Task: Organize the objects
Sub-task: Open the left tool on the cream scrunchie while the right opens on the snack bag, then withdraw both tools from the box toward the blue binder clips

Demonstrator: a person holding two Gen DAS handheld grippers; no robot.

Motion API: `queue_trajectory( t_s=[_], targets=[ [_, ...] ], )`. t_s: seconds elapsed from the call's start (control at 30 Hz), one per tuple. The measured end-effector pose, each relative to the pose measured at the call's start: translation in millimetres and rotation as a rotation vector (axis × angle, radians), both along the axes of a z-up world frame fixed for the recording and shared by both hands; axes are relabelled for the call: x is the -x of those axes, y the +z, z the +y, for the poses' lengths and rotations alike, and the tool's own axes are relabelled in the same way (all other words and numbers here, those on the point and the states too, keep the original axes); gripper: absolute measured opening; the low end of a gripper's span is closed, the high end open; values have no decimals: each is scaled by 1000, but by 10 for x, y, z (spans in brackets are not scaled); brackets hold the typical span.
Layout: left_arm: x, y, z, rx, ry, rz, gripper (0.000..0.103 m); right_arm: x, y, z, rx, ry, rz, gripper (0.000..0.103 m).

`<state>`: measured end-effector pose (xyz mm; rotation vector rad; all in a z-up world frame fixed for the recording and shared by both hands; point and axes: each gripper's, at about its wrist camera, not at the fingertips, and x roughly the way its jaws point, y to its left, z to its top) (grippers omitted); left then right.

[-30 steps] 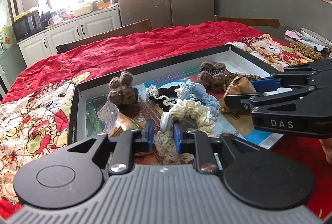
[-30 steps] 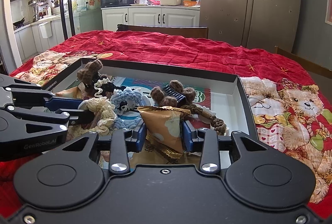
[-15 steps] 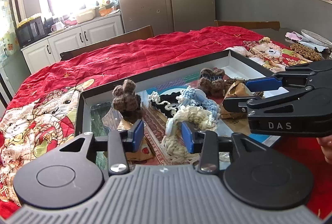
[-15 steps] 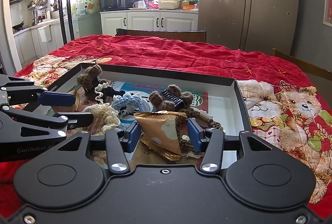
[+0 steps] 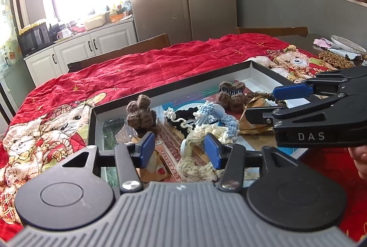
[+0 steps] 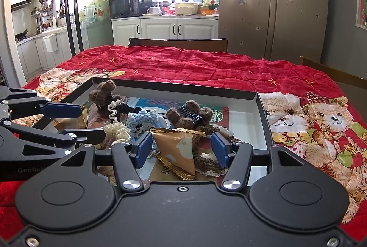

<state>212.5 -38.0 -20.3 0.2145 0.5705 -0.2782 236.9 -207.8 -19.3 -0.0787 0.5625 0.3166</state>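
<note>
The left gripper (image 5: 179, 149) hangs over the near edge of the box (image 5: 174, 89) with its jaws spread wide and nothing between its pads; the cream crochet tie (image 5: 195, 162) lies just below and between them, not pinched. The right gripper (image 6: 181, 148) is likewise released, its blue pads standing apart on either side of the tan snack packet (image 6: 177, 150) without pressing it.

All the things to be sorted lie heaped in the shallow box on the red quilt (image 6: 195, 66): a brown crochet clip (image 5: 138, 113) standing at the left end, a black-and-cream frilly tie (image 5: 177, 117), a pale blue crochet tie (image 5: 214, 116), a brown clip with a dark comb (image 6: 190, 113) further back, and the packet in front.

The yarn pieces look light, soft and springy; they will squash under the pads and their loops look tangled with one another, so a pull on one may drag its neighbours. A grip across the thick middle of the cream tie seems safest. The packet looks light, crinkly and somewhat slick; its contents may crush, so taking it by the crimped top seam is likely better than squeezing the belly.
</note>
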Motion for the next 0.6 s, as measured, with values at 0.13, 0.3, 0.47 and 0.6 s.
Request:
queue_trajectory(
  t_s=[0.13,0.3,0.47,0.6],
  targets=[
    [30,36,8,3,-1,-9,66,29,49,-25,-7,-4,-9,56],
    [82,91,6,5,-7,-24,68,68,108,-41,-17,-6,-18,56],
    [127,146,7,8,-12,-37,69,114,164,-59,-22,-9,-27,56],
    [164,193,11,12,-16,-48,70,149,205,-70,-28,-8,-36,56]
  ],
)
